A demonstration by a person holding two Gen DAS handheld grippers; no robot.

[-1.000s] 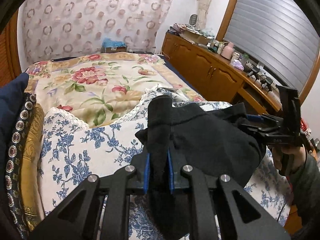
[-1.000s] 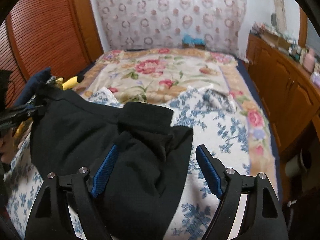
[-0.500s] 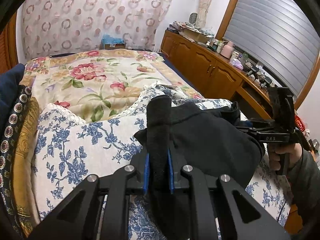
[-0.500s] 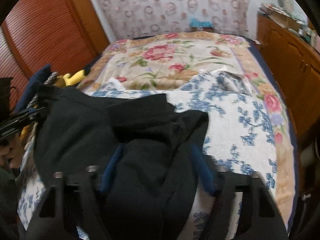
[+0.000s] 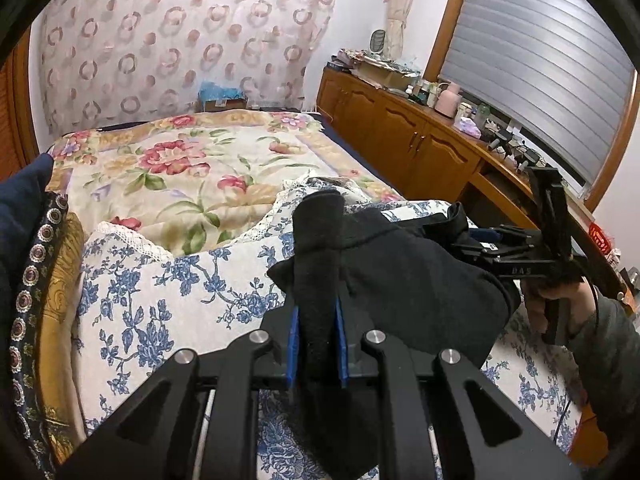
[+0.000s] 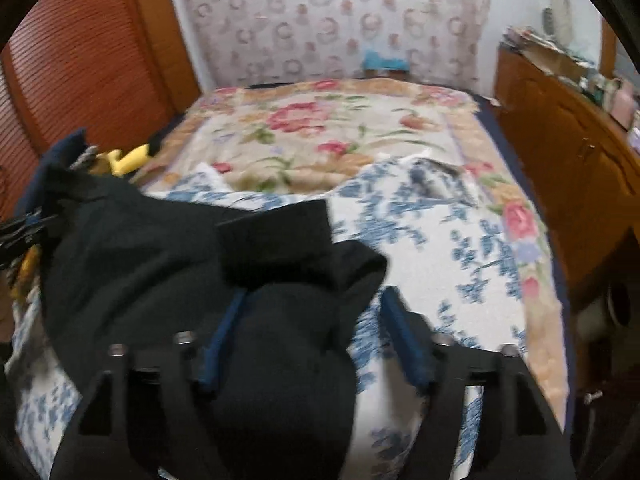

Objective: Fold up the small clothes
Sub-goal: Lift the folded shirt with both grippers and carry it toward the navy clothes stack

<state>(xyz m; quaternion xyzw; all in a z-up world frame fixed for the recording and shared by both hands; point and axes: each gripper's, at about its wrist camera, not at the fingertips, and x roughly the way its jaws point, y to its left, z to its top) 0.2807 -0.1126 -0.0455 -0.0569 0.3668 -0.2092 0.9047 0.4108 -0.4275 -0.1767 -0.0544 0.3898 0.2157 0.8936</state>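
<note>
Black garment [image 6: 168,264] between spread right tongs [image 6: 310,344], over blue-flowered quilt [image 6: 452,288]

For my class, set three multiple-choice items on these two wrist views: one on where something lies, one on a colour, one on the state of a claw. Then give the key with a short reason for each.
1. Where is the wooden cabinet?
A. along the right side of the bed
B. at the foot of the bed
C. left of the bed

2. What colour is the garment?
A. red
B. black
C. white

3. How does the left claw stand?
A. wide open, empty
B. shut on the garment
C. out of view

Key: A, the cabinet runs beside the floral bedspread under the window; B, the cloth is black in both views; B, its blue pads pinch a fold, whereas the right claw is open.
</note>
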